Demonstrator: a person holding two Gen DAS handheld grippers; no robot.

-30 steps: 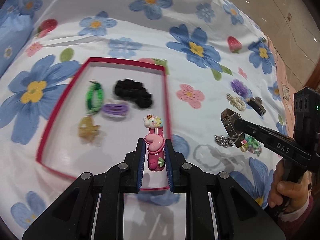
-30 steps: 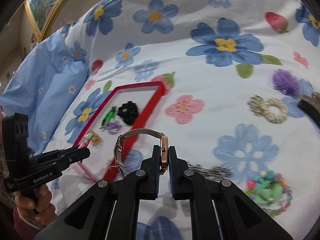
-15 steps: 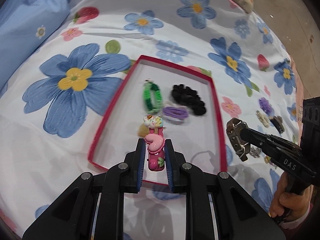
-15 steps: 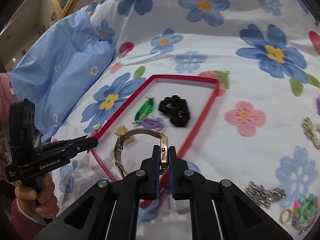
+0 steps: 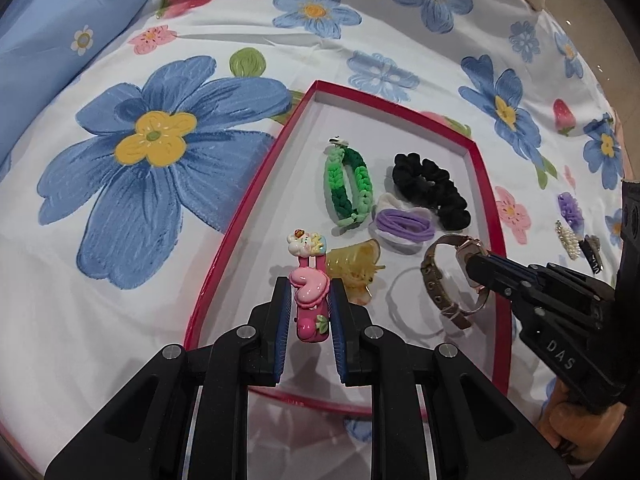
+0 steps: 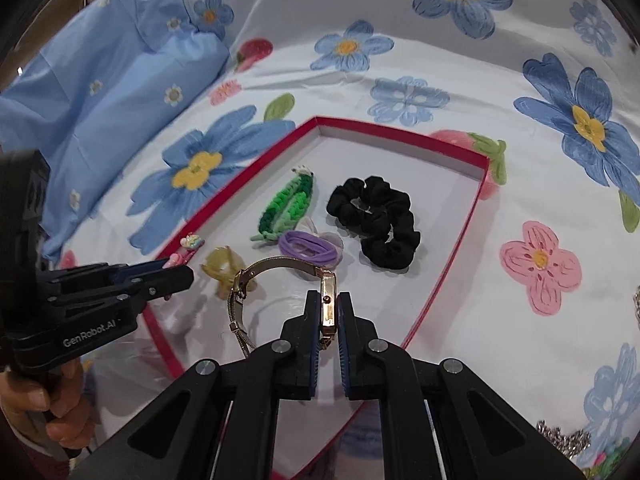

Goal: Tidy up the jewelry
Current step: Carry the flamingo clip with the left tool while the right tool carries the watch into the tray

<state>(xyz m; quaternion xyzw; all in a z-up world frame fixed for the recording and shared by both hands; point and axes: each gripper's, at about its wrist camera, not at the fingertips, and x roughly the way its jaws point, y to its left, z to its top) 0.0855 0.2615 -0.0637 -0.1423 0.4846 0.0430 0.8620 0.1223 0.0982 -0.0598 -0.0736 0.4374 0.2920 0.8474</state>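
A red-rimmed white tray (image 5: 248, 196) (image 6: 456, 264) lies on the flowered bedspread. Inside it lie a green braided band (image 5: 348, 188) (image 6: 288, 208), a black scrunchie (image 5: 432, 190) (image 6: 376, 220), purple hair ties (image 5: 404, 224) (image 6: 308, 250) and a yellow claw clip (image 5: 354, 270) (image 6: 222, 266). My left gripper (image 5: 309, 300) (image 6: 176, 270) is shut on a pink hair clip (image 5: 309, 296) with a heart charm, over the tray's near left part. My right gripper (image 6: 329, 312) (image 5: 474, 270) is shut on the case of a gold wristwatch (image 6: 280, 276) (image 5: 436, 276), hanging over the tray's near right part.
Loose pieces lie on the bedspread right of the tray: a purple clip (image 5: 570, 208), a pearl clip (image 5: 568, 240), a silver chain (image 6: 564, 438). A blue pillow (image 6: 100, 92) lies at the far left. A hand (image 6: 44, 404) holds each gripper's handle.
Both grippers moved in over the tray and lower, each keeping its piece. The watch now hangs above the tray floor instead of over the bedspread.
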